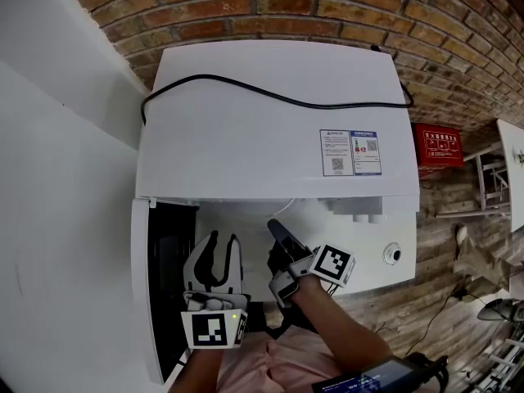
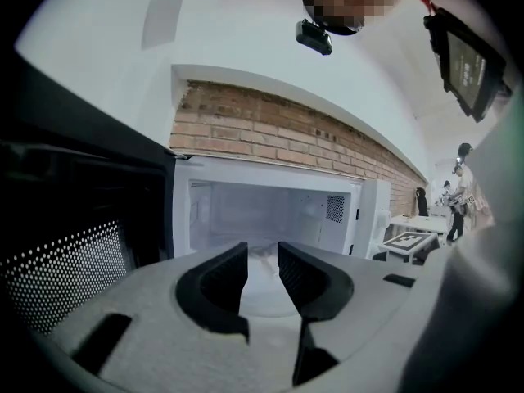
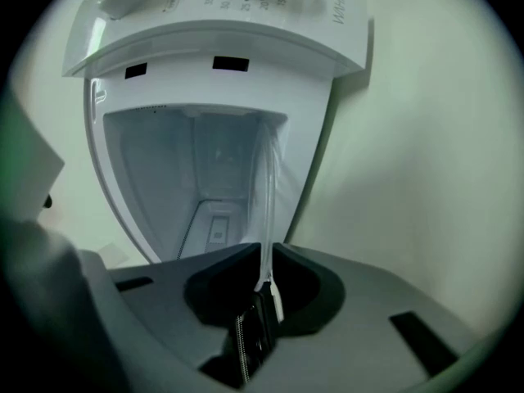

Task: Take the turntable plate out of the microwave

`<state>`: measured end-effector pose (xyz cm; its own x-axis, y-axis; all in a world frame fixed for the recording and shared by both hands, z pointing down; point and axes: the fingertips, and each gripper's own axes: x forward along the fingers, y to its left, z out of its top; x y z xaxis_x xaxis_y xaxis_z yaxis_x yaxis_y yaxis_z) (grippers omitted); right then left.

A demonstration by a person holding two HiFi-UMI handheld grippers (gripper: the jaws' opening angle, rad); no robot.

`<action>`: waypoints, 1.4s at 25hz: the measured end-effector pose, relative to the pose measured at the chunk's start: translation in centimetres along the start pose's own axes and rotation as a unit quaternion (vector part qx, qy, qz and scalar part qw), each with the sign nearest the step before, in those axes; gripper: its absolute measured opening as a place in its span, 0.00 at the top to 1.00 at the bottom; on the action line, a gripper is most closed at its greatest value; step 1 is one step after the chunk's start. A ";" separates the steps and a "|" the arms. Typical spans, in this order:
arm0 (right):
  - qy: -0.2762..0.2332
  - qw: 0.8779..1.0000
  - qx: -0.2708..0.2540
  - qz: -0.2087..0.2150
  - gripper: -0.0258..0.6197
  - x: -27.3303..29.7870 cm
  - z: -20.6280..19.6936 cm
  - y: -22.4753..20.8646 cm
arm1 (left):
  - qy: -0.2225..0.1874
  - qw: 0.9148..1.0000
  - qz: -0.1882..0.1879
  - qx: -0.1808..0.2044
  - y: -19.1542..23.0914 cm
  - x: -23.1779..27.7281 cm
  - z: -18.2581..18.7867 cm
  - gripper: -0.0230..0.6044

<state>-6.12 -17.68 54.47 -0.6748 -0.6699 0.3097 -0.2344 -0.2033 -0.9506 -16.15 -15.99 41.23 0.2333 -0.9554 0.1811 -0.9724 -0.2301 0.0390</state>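
The white microwave (image 1: 270,121) stands with its door (image 1: 160,285) swung open to the left. In the right gripper view the clear glass turntable plate (image 3: 268,187) shows edge-on as a thin pane running from the cavity into my right gripper (image 3: 267,252), which is shut on its rim. In the head view my right gripper (image 1: 275,228) reaches into the cavity mouth. My left gripper (image 1: 224,248) hangs beside it near the door, open, with nothing gripped. In the left gripper view a pale round plate edge (image 2: 260,289) lies between the open jaws of my left gripper (image 2: 262,250), untouched.
A black cable (image 1: 246,88) lies across the microwave's top. The control panel with its knob (image 1: 393,254) is right of the cavity. A brick wall (image 1: 327,6) stands behind, and a red box (image 1: 438,146) sits at the right. A white wall is at the left.
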 end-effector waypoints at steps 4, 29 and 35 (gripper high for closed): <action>-0.010 1.000 -0.012 0.017 0.74 1.3 1.3 0.0 | -0.002 1.000 0.001 0.001 0.2 -0.2 0.2 0.77; -0.017 0.990 -0.071 0.120 0.76 1.7 1.3 1.7 | -0.001 1.000 0.004 0.003 0.5 -0.6 0.2 0.77; -0.019 0.990 -0.055 0.128 0.71 3.7 2.6 1.3 | 0.006 1.000 0.010 0.004 1.0 -0.6 0.0 0.77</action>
<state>-7.09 -22.30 54.34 -0.6958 -0.7161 0.0565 -0.1362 0.0542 -0.9892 -17.26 -15.66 41.19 0.2143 -0.9573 0.1941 -0.9767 -0.2130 0.0276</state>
